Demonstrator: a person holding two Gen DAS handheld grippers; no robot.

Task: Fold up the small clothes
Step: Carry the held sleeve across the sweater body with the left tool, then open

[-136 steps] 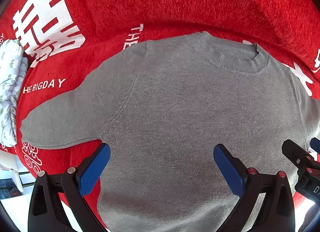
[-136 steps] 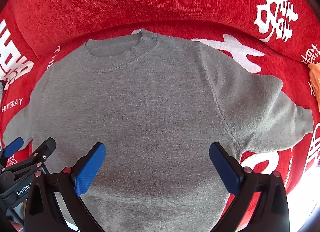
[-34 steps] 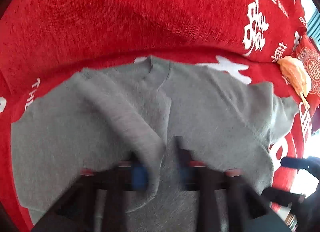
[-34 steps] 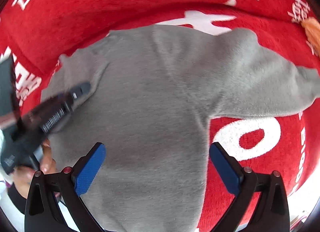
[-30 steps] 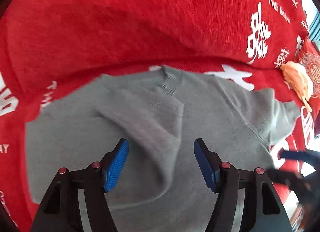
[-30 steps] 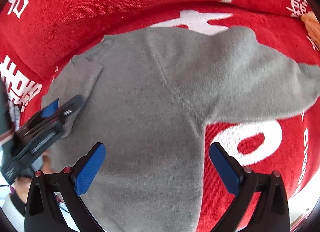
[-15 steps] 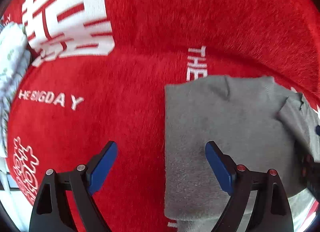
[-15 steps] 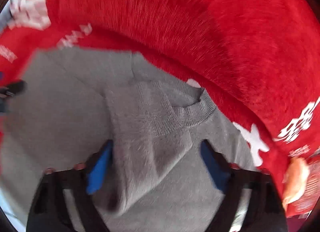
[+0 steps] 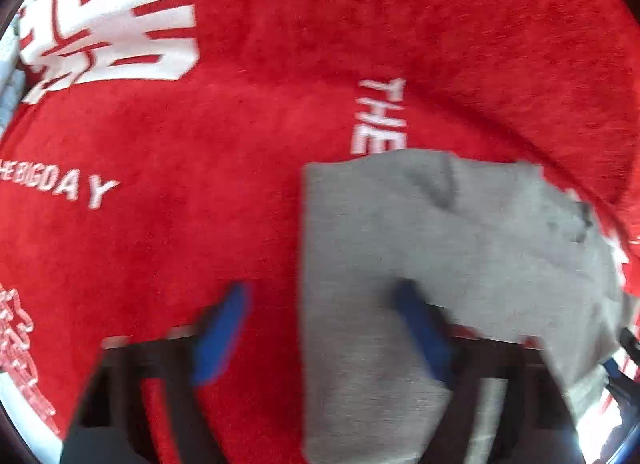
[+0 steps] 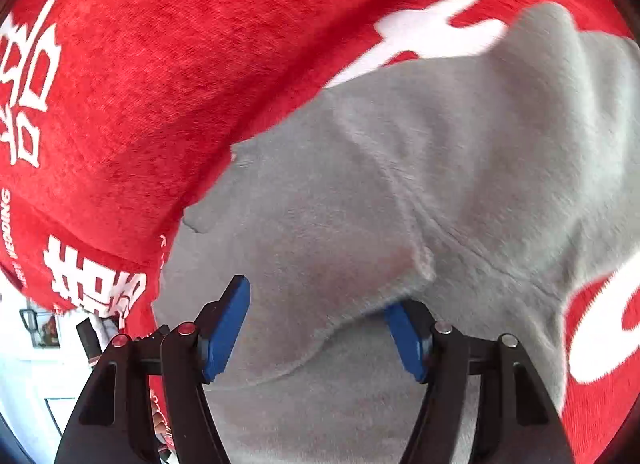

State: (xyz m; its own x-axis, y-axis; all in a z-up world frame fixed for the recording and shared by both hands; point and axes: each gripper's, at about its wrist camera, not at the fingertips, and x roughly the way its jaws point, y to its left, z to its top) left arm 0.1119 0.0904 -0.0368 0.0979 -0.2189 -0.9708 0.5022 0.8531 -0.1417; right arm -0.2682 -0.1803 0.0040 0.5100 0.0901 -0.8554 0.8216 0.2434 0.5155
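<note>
A grey knit sweater [image 9: 440, 264] lies on a red blanket [image 9: 200, 183] with white lettering. Its left side is folded over, leaving a straight vertical edge in the left wrist view. My left gripper [image 9: 320, 328] is open and blurred, straddling that folded edge, one finger over the red blanket and one over the grey cloth. In the right wrist view the sweater [image 10: 400, 203] fills the middle, with the right sleeve stretching to the upper right. My right gripper [image 10: 320, 324] is open; a fold of grey cloth lies between its fingers and covers the tip of the right finger [image 10: 404, 332].
The red blanket [image 10: 160, 63] rises up behind the sweater. A bright room with a white floor shows at the lower left of the right wrist view [image 10: 40, 364]. A pale patterned cloth shows at the left edge of the left wrist view [image 9: 8, 75].
The left sleeve and side were folded over the body earlier. In the last half second the left gripper's jaws have narrowed over the folded edge. The right gripper has swung toward the right sleeve side.
</note>
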